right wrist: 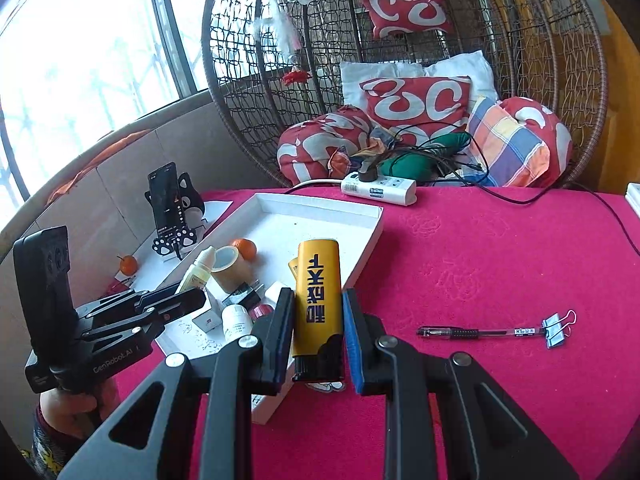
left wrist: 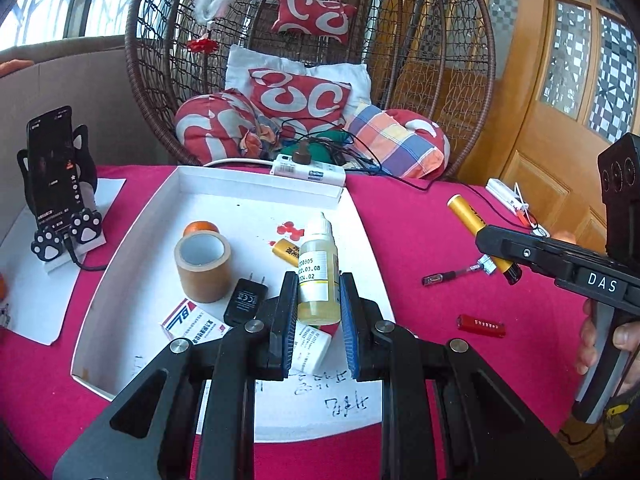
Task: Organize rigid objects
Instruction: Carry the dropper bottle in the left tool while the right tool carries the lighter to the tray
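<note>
I am looking at a matt magenta cloth [right wrist: 480,248] with a faint embossed pattern, lying under a white cardboard tray [left wrist: 256,188] with a smooth, ink-marked floor. My left gripper [left wrist: 319,300], in matt black plastic with ribbed blue pads, is pinching a translucent plastic dropper bottle [left wrist: 318,276] with a paper label. My right gripper [right wrist: 319,328] is clamping a glossy yellow plastic lighter [right wrist: 318,300]. A brown tape roll [left wrist: 204,266] is looking papery and dull.
</note>
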